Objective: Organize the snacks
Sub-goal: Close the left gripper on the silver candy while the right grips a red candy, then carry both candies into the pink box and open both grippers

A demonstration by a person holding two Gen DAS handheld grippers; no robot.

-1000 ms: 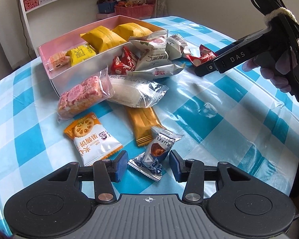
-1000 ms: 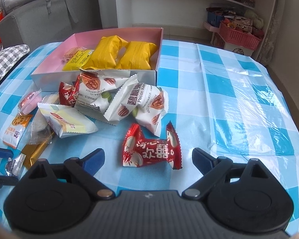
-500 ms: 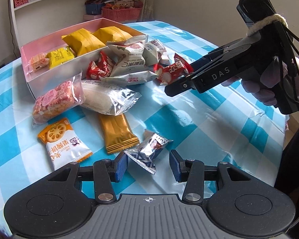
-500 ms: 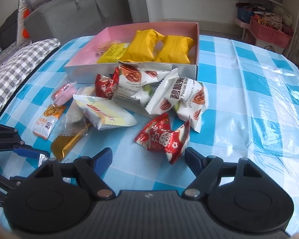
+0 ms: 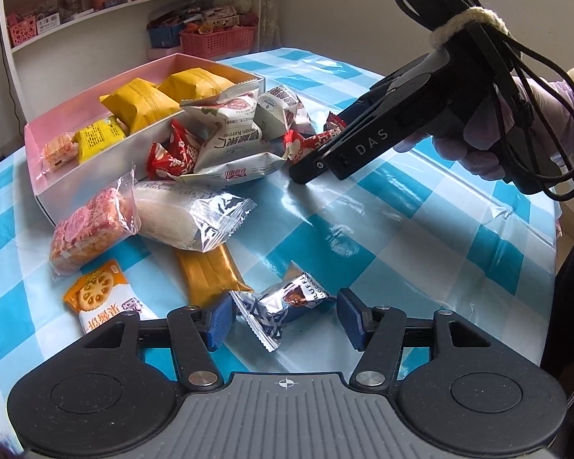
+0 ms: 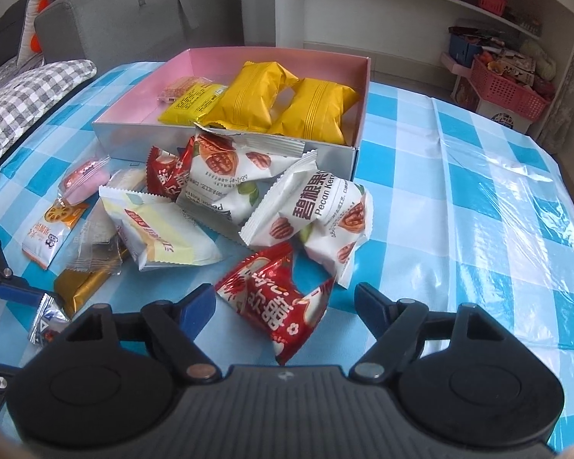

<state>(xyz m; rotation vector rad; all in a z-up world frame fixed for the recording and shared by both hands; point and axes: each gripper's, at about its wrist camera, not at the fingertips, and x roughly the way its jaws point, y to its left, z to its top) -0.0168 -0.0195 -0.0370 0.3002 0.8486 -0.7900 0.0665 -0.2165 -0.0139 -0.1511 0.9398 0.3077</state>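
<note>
A pink box (image 5: 95, 103) on the checked tablecloth holds two yellow packs (image 6: 287, 103) and small snacks. Loose snacks lie in front of it. My left gripper (image 5: 283, 321) is open, its fingers on either side of a silver truffle candy (image 5: 283, 306) lying on the cloth. My right gripper (image 6: 283, 306) is open around a red candy pack (image 6: 275, 302), which lies between its fingers. The right gripper also shows in the left wrist view (image 5: 363, 145), low by the red pack (image 5: 310, 141). White pecan packs (image 6: 313, 214) lie just beyond.
A gold bar (image 5: 210, 271), an orange biscuit pack (image 5: 99, 302), a pink cracker pack (image 5: 92, 225) and a clear white pack (image 5: 180, 214) lie left of the candy. Shelves with baskets (image 6: 509, 88) stand behind the table. A grey sofa (image 6: 134, 11) is at back left.
My right gripper has moved forward and down over the red candy pack, which now lies between its fingers. My left gripper has shifted slightly around the truffle candy and stays open.
</note>
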